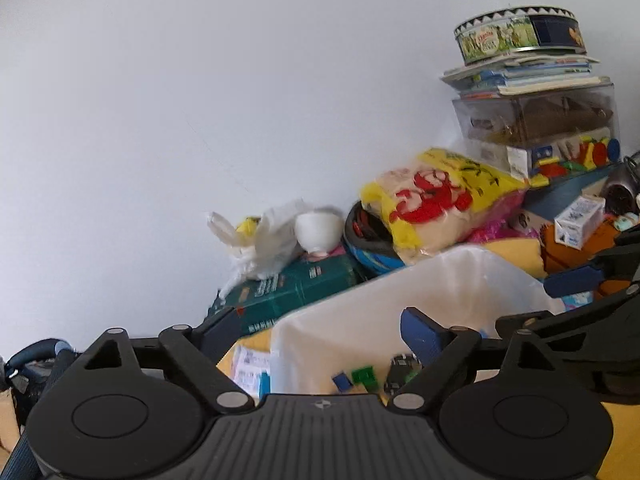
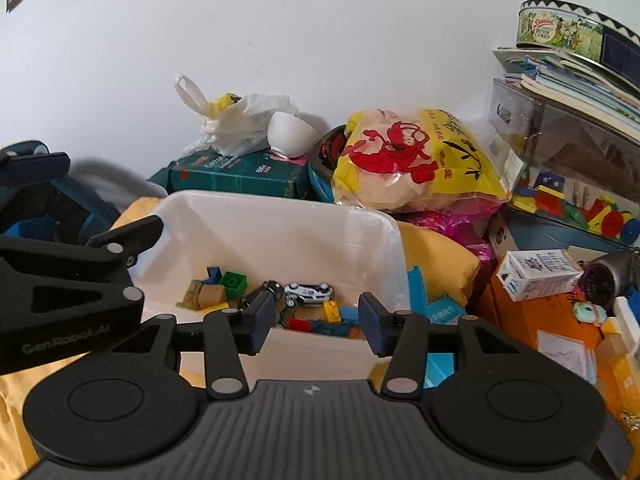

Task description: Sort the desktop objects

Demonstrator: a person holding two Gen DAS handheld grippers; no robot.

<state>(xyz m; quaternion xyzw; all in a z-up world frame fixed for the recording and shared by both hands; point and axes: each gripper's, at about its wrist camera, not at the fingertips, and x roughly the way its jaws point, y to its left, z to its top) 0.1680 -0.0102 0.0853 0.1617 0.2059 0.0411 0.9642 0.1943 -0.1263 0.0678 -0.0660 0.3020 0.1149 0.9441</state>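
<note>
A white plastic bin (image 2: 276, 216) sits on a yellow cloth and holds several toy bricks, a green brick (image 2: 233, 282), a white toy car (image 2: 310, 292) and a black toy car (image 2: 260, 294). My right gripper (image 2: 316, 322) is open and empty, just above the bin's near rim. My left gripper (image 1: 320, 332) is open and empty at the bin's left side (image 1: 360, 340); it also shows at the left of the right wrist view (image 2: 120, 248). In the left wrist view the right gripper's blue pads (image 1: 576, 280) show at the far right.
Behind the bin stand a green box (image 2: 240, 174) with a white bowl (image 2: 288, 134) and a white plastic bag (image 2: 236, 120), a yellow lobster-print bag (image 2: 416, 160), and stacked clear boxes, books and a cookie tin (image 2: 572, 34). A small white carton (image 2: 540, 274) lies on orange boxes at right.
</note>
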